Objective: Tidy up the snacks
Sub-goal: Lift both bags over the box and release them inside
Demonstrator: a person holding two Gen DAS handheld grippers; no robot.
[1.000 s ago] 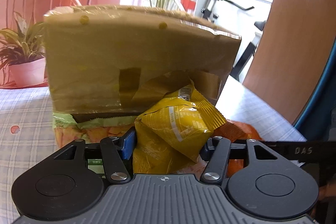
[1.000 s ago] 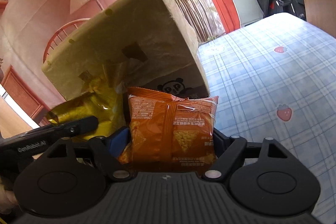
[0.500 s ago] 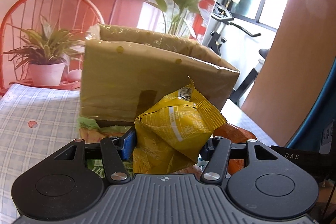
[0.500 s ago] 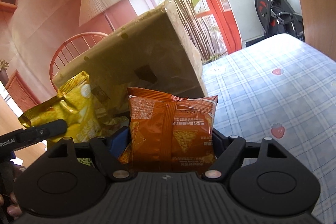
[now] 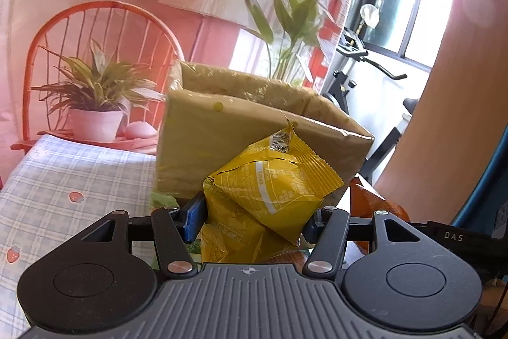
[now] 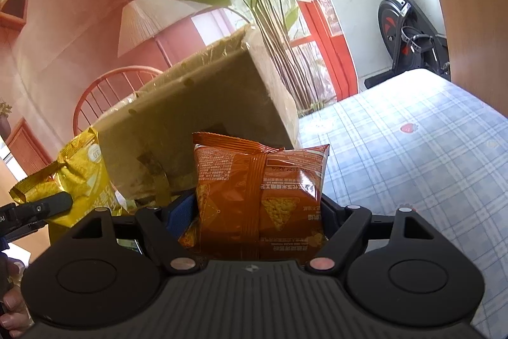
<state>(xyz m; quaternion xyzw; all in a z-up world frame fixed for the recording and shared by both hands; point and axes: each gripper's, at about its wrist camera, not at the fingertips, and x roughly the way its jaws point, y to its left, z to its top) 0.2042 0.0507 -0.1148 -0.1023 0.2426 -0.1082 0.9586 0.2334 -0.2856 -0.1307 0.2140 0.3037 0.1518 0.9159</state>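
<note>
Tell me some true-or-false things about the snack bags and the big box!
1. The left hand-held gripper is squeezing a crinkly yellow foil snack bag. True.
2. The right hand-held gripper is holding a blue snack bag. False: it grips an orange foil snack bag with chip pictures.
3. The brown cardboard box wrapped in clear tape stands behind both bags. True.
4. The checked tablecloth with little strawberries is plain red. False: it is pale blue and white checks.
5. A leafy green plant in a pale pot sits in front of the orange spindle-back chair. True.
</note>
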